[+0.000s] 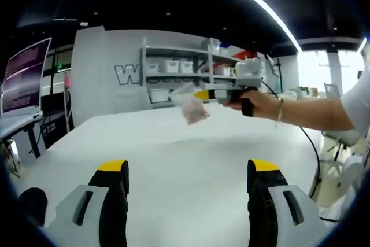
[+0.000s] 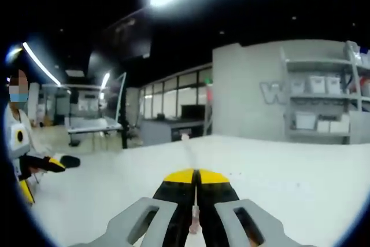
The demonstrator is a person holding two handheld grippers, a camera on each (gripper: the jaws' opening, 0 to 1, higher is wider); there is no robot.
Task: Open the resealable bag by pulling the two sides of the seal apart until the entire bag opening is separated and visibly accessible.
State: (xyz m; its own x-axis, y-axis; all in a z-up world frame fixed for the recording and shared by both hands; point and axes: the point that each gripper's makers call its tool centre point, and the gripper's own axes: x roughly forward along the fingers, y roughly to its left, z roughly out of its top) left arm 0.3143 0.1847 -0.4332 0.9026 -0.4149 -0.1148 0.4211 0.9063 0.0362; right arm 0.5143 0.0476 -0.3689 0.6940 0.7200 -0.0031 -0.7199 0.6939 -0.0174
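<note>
A small clear resealable bag [image 1: 193, 108] hangs in the air above the white table [image 1: 173, 154], crumpled and see-through. My right gripper [image 1: 202, 94], held by a hand [image 1: 263, 105], comes in from the right in the left gripper view and is shut on the bag's top edge. In the right gripper view its yellow-tipped jaws [image 2: 195, 176] are pressed together on a thin strip of the bag [image 2: 187, 143], seen edge-on. My left gripper [image 1: 188, 169] stands wide open low over the table, well short of the bag, with nothing between its fingers. It also shows far left [image 2: 55, 165].
Shelves with white bins [image 1: 179, 67] stand against the back wall behind the table. A monitor [image 1: 26, 76] sits on a desk at left. A black cable [image 1: 312, 148] hangs off the table's right edge near a chair [image 1: 341, 140]. The person [image 2: 17, 137] stands at left.
</note>
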